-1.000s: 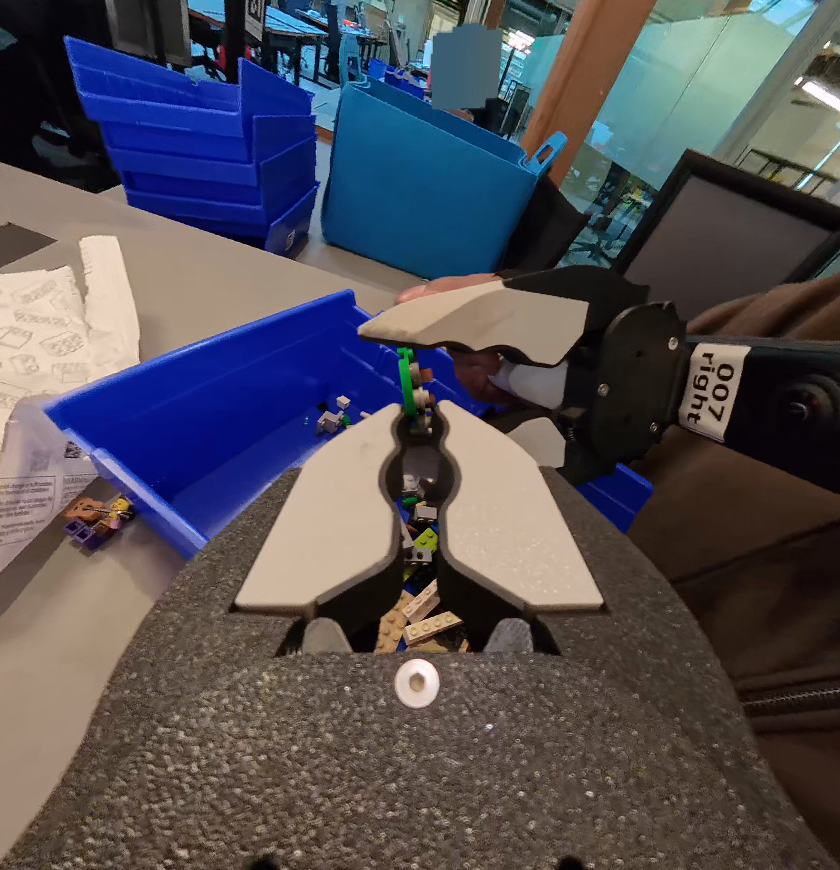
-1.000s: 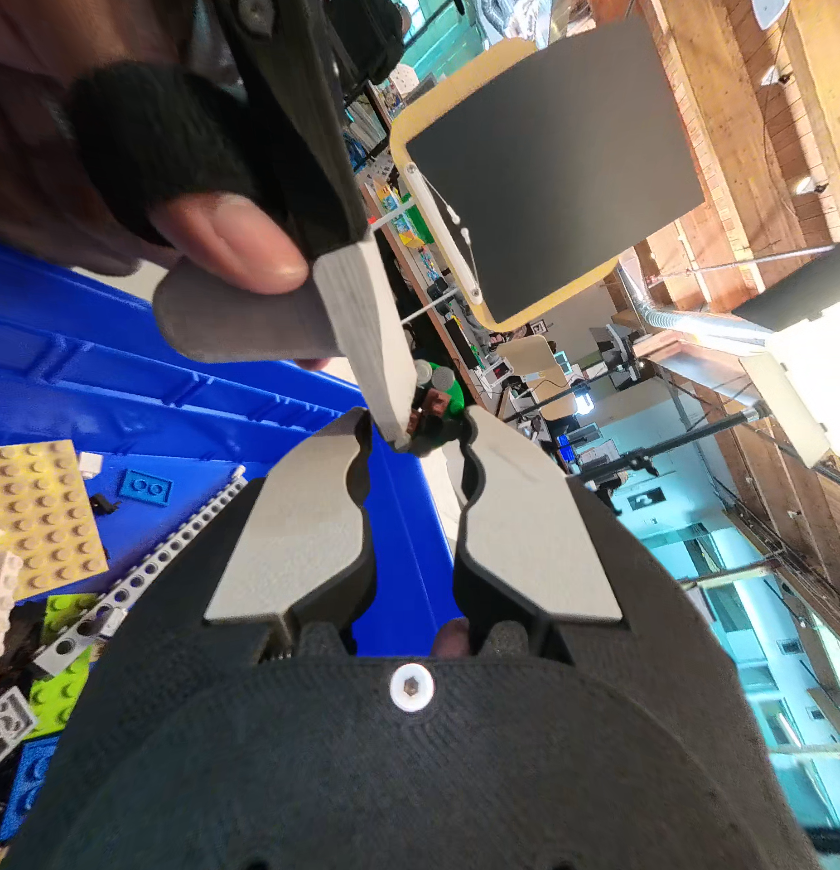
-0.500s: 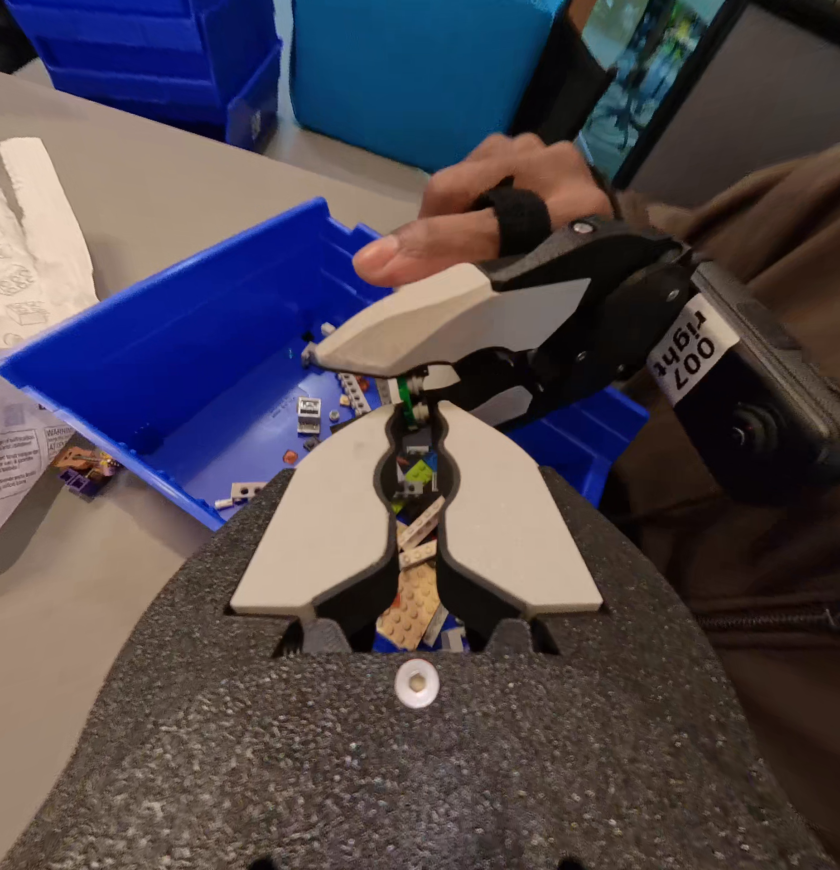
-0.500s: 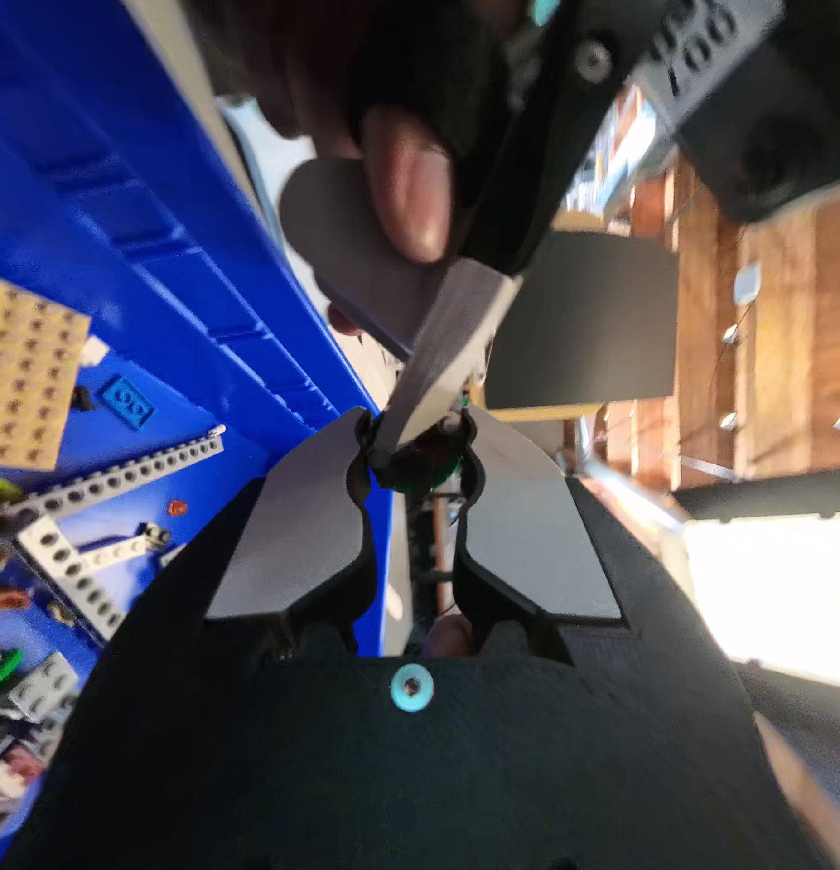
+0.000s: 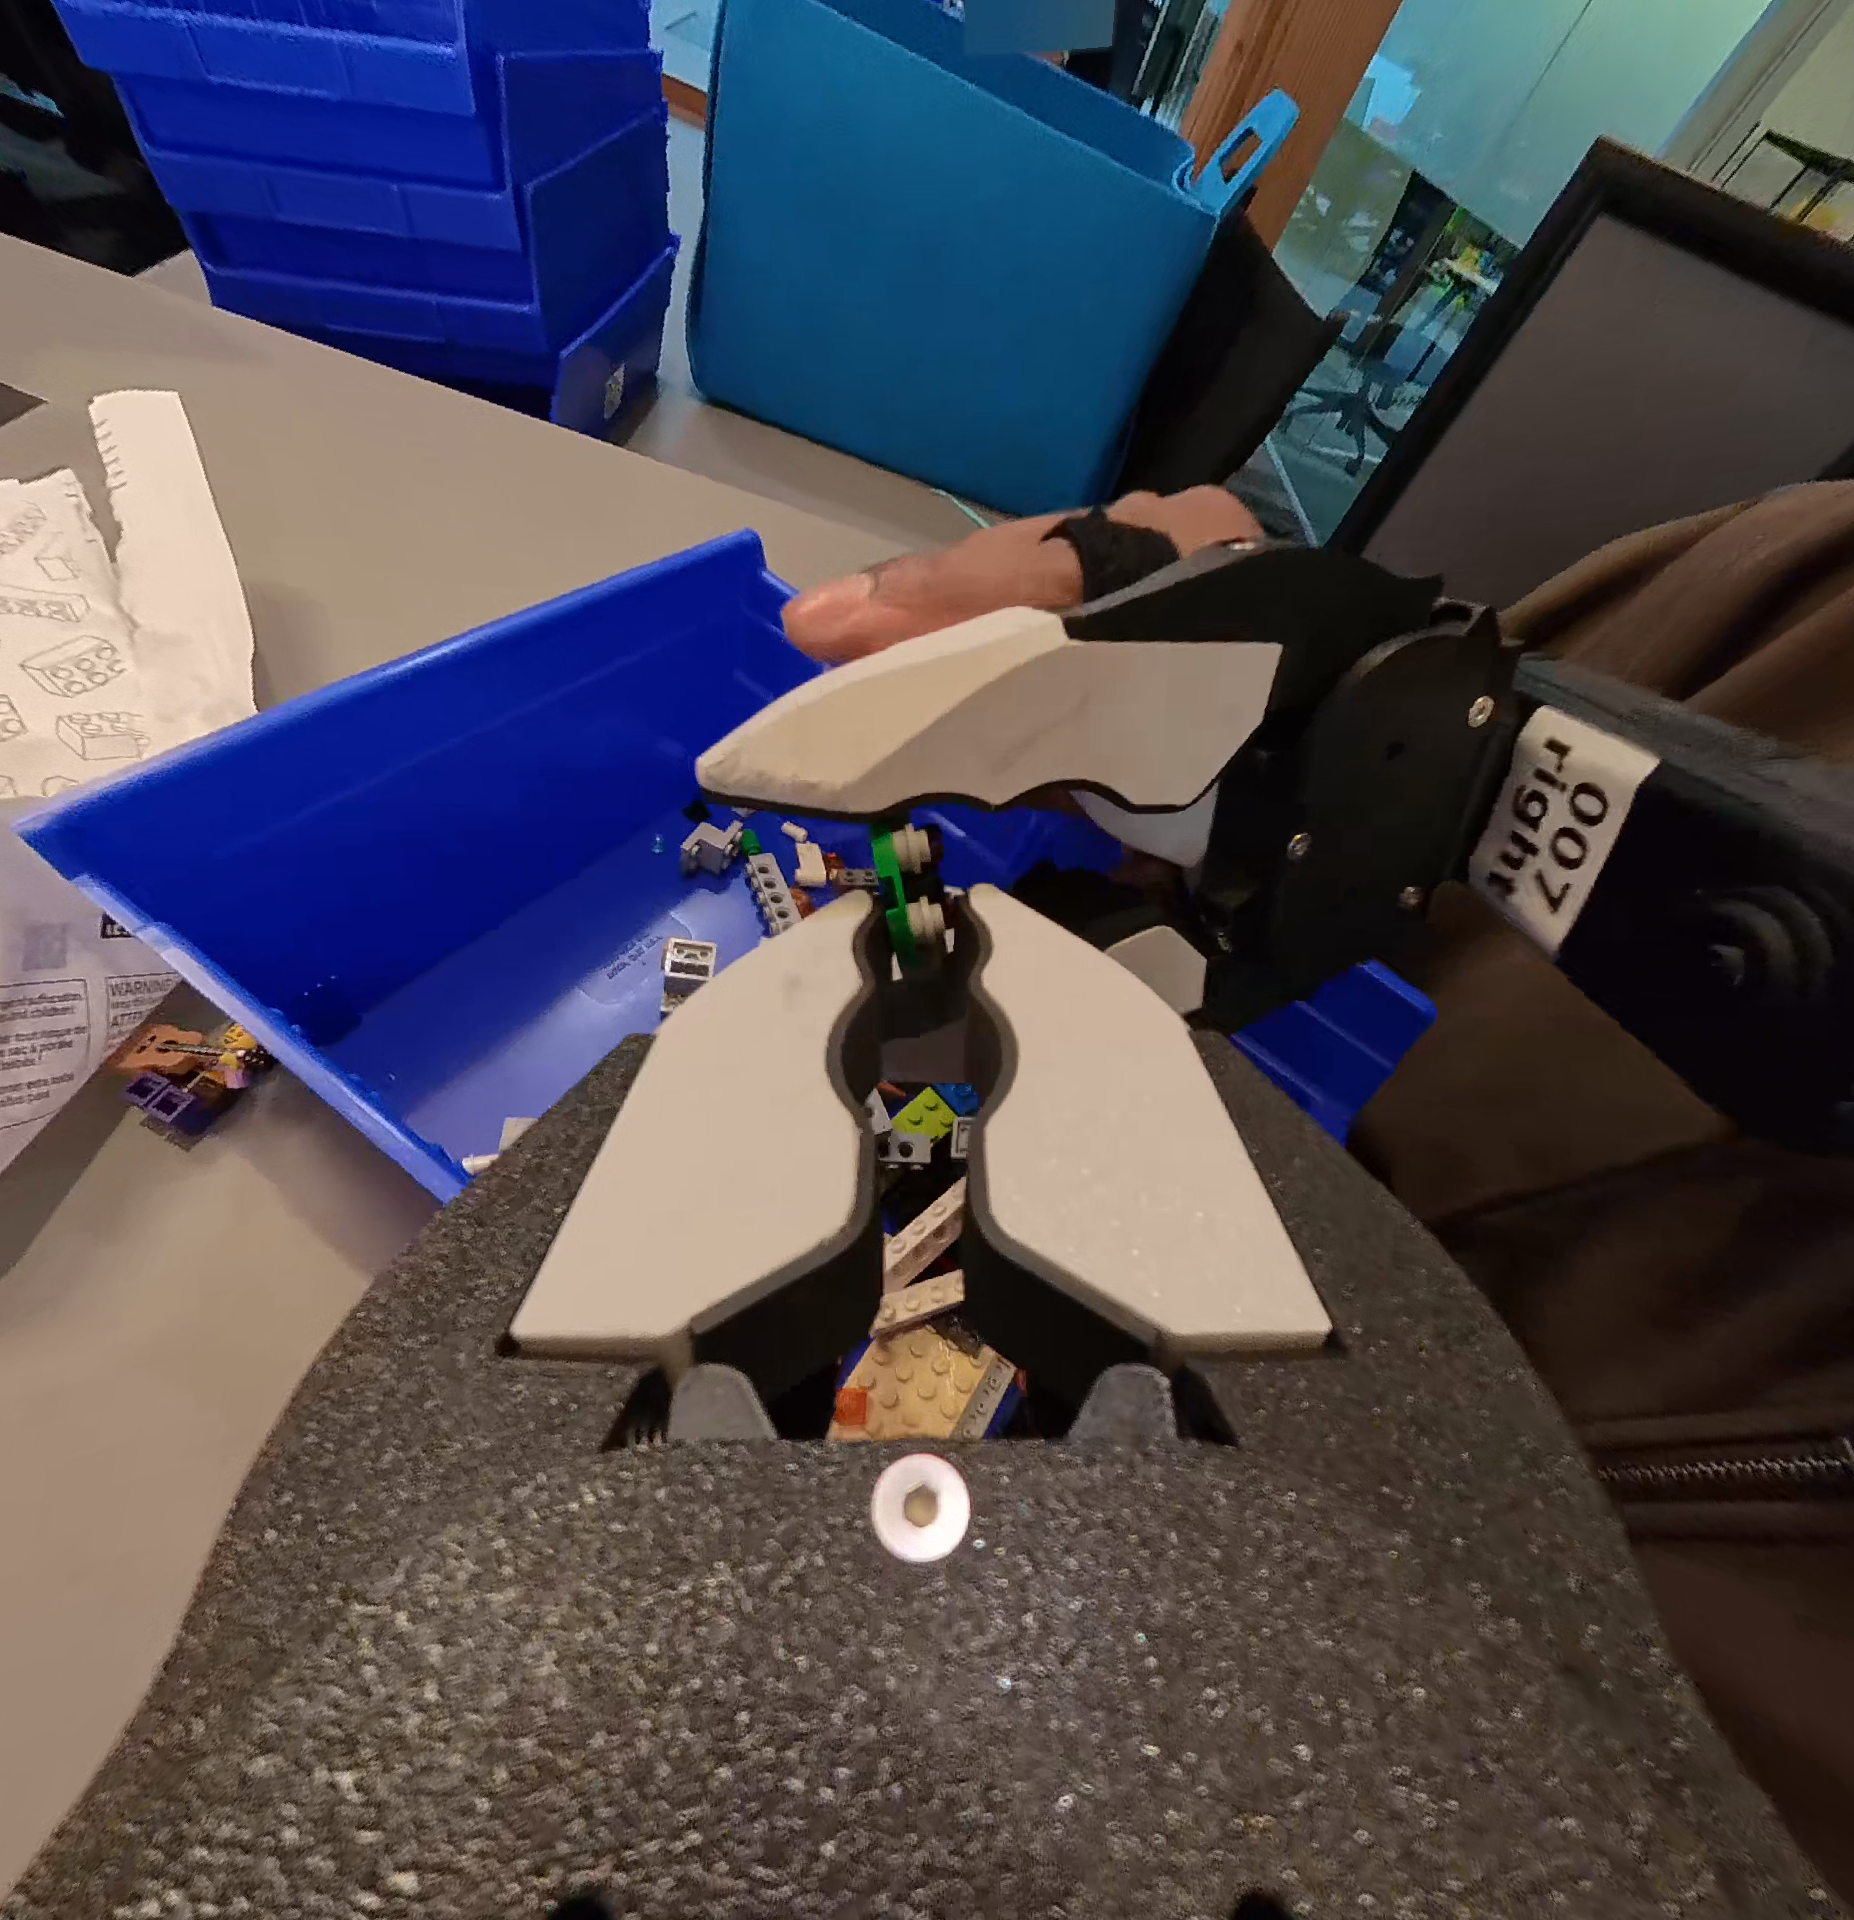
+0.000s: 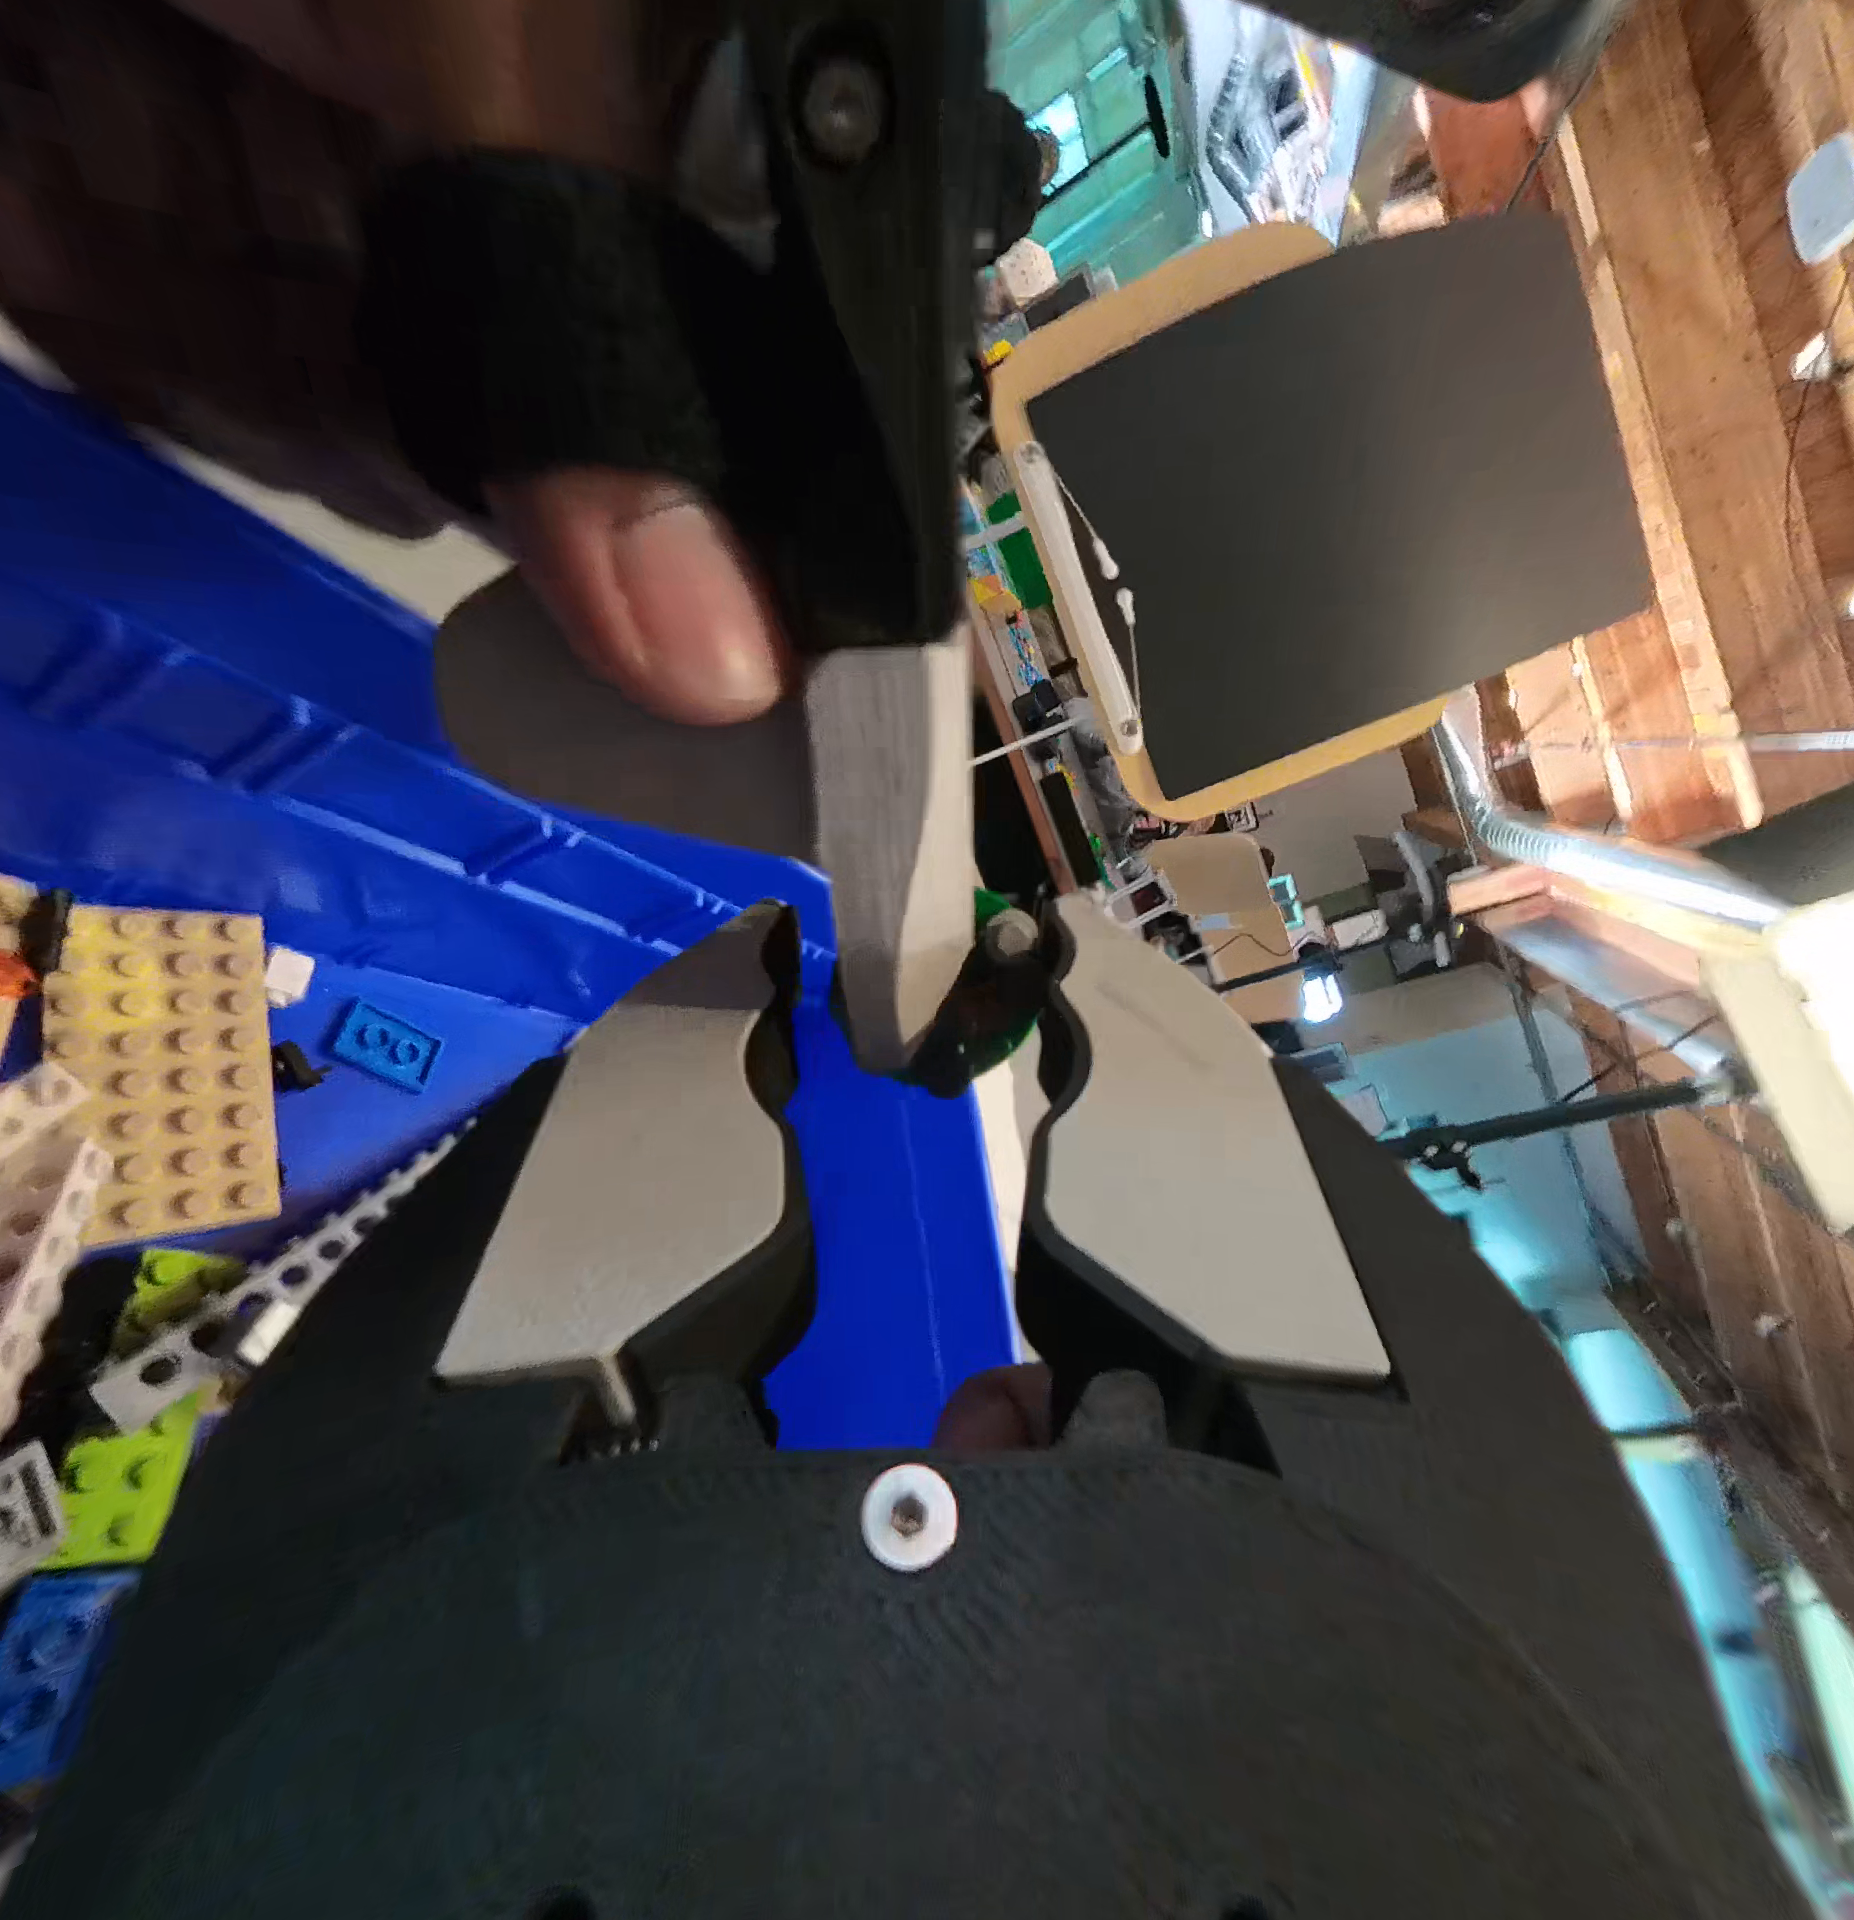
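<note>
Pinching small green plastic brick assembly with grey studs (image 5: 907,914), left gripper (image 5: 918,914) has fingers narrow, above blue plastic bin (image 5: 383,831) of loose bricks. Right gripper (image 6: 918,971) spread wide around left fingertip (image 6: 892,935); contact with assembly unclear.

Bricks (image 5: 918,1382) in bin (image 5: 383,790); paper (image 5: 61,665) left; stacked bins (image 5: 383,187) behind.
</note>
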Demonstrator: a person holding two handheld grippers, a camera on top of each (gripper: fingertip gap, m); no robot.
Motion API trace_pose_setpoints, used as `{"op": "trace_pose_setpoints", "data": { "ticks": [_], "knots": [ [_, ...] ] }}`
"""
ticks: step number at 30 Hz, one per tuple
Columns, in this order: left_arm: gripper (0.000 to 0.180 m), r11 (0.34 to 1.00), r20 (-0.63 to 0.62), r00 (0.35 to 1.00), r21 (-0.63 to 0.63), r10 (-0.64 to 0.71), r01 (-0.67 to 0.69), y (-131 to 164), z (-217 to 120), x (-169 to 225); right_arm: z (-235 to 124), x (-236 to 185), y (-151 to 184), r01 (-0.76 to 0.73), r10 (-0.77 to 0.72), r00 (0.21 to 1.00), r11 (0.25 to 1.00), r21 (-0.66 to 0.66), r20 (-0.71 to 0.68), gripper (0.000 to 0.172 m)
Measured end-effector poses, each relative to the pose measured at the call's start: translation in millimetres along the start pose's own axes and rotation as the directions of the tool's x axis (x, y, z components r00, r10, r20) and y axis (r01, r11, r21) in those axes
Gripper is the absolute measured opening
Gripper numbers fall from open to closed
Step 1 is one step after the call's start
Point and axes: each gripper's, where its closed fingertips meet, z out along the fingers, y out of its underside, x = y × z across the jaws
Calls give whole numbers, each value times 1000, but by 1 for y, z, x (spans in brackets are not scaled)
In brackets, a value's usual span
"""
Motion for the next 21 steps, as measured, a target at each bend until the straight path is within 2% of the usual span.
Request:
{"op": "trace_pose_setpoints", "data": {
  "ticks": [3, 6, 10, 21],
  "knots": [
    [10, 999, -29, 1000, -54, -8, 6, 4, -3, 4, -3, -5, -1, 243, -243, 970, 969, 53, -6, 55],
    [10, 991, -9, 1000, -133, 18, -19, 14, -5, 2, -6, -11, -6, 405, -404, 914, 908, 110, -28, 50],
    [10, 983, 4, 999, -177, 46, -44, 19, -5, 2, -7, -14, -11, 404, -407, 914, 904, 141, -12, 37],
    [10, 991, -78, 996, -131, -47, 36, 19, -1, 0, -7, -11, -6, 504, -494, 863, 856, 116, -103, 37]
  ]
}}
